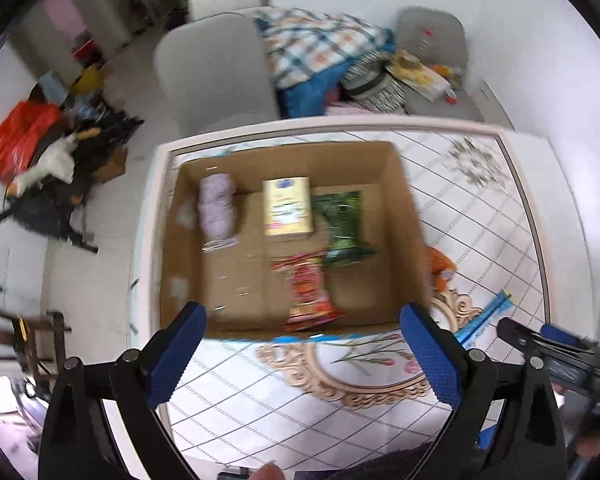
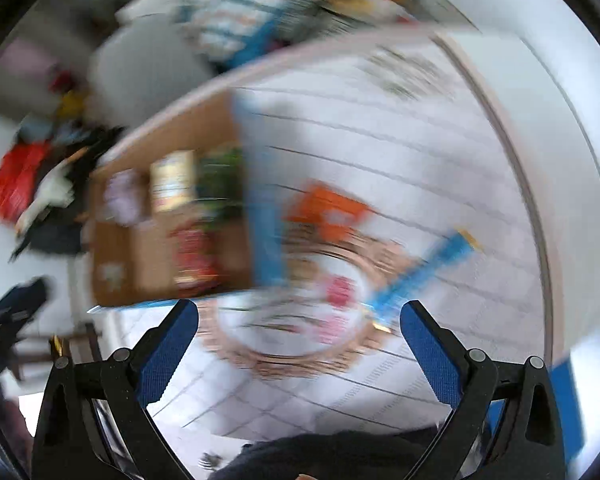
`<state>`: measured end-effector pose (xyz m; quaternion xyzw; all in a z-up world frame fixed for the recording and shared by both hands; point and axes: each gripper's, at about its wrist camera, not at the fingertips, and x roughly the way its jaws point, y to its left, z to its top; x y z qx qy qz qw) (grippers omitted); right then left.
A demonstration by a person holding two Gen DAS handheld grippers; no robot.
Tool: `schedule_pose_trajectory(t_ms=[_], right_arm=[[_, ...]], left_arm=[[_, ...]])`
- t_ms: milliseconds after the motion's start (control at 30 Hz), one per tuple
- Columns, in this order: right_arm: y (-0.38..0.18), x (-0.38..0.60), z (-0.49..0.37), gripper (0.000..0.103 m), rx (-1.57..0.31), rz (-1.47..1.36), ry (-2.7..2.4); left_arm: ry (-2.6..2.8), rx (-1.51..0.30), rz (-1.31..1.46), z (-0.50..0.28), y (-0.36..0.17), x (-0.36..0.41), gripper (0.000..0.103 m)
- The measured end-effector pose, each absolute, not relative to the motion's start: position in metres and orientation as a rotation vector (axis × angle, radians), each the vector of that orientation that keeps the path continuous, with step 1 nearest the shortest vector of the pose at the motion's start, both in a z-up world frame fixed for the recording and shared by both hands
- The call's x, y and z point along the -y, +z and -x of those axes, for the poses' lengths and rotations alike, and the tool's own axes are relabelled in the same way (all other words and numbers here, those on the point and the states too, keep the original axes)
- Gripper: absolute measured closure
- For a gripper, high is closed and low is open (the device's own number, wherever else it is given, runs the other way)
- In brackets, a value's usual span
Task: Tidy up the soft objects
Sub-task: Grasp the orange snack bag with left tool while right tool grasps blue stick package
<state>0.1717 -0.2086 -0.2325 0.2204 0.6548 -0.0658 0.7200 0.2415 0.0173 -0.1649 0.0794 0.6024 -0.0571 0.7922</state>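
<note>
An open cardboard box [image 1: 404,216] stands on the table and holds a lilac pack [image 1: 218,208], a yellow carton [image 1: 287,206], a green bag [image 1: 342,228] and a red snack bag [image 1: 308,292]. My left gripper [image 1: 304,324] is open and empty, above the box's near edge. An orange packet [image 2: 328,210] and a long blue packet [image 2: 424,272] lie on the table right of the box [image 2: 116,248]. My right gripper [image 2: 300,320] is open and empty above the table, near the blue packet. The right wrist view is blurred.
The table [image 1: 480,208] has a tiled floral cloth. Behind it stand a grey chair [image 1: 212,72] and a seat piled with a plaid blanket [image 1: 320,48]. Bags and clutter [image 1: 40,152] lie on the floor at the left.
</note>
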Motion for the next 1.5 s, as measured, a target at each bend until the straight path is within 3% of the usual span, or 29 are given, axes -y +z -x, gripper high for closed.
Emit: schedule_pose_trajectory(t_ms=[133,267,400,433,467,500,667,967,1300,1333,1367,1400,1433,1500], right_arm=[[-0.320,0.282,-0.152,0.001,-1.569,-0.691,-0.315],[-0.394,0.317,-0.146,0.018,-1.664,-0.868,-0.366],[-0.430,0.328,-0.154,0.034,-1.702,-0.893,-0.365],[-0.432,0.327,-0.159,0.033,-1.713,-0.871,-0.350],[-0.431,0.324,-0.163,0.044,-1.718,-0.841,-0.321],[-0.431,0.321,-0.168,0.062,-1.729,-0.808,-0.292],[-0.421,0.333,-0.171,0.082,-1.782,-0.635,-0.203],[-0.379,0.406,-0.175,0.083,-1.705,-0.330,-0.222],[-0.387,0.415,-0.215,0.082,-1.720,-0.275,-0.187],[-0.390,0.416,-0.215,0.081,-1.731,-0.287,-0.184],[-0.395,0.418,-0.215,0.072,-1.746,-0.330,-0.160],[-0.398,0.420,-0.216,0.055,-1.754,-0.368,-0.143],[-0.402,0.422,-0.215,0.049,-1.760,-0.402,-0.139],[-0.408,0.422,-0.215,0.046,-1.769,-0.397,-0.142]], left_arm=[[-0.212,-1.373,-0.232,-0.263,-0.195,0.058,0.004],[-0.218,-1.451,-0.313,-0.283,-0.235,0.119,0.004],[-0.223,-1.575,-0.211,-0.292,-0.274,0.150,0.004],[-0.211,-1.601,-0.184,-0.293,-0.282,0.155,0.004],[-0.202,-1.620,-0.166,-0.292,-0.290,0.163,0.004],[-0.201,-1.639,-0.148,-0.292,-0.297,0.168,0.004],[-0.137,-1.705,-0.057,-0.293,-0.328,0.178,0.004],[0.032,-1.799,0.091,-0.292,-0.388,0.190,0.004],[0.173,-1.807,0.158,-0.312,-0.417,0.174,0.004],[0.177,-1.810,0.165,-0.314,-0.420,0.173,0.006],[0.177,-1.811,0.167,-0.316,-0.422,0.173,0.008],[0.184,-1.807,0.151,-0.317,-0.424,0.173,0.019],[0.195,-1.801,0.132,-0.318,-0.426,0.173,0.035],[0.187,-1.795,0.140,-0.319,-0.430,0.172,0.042]])
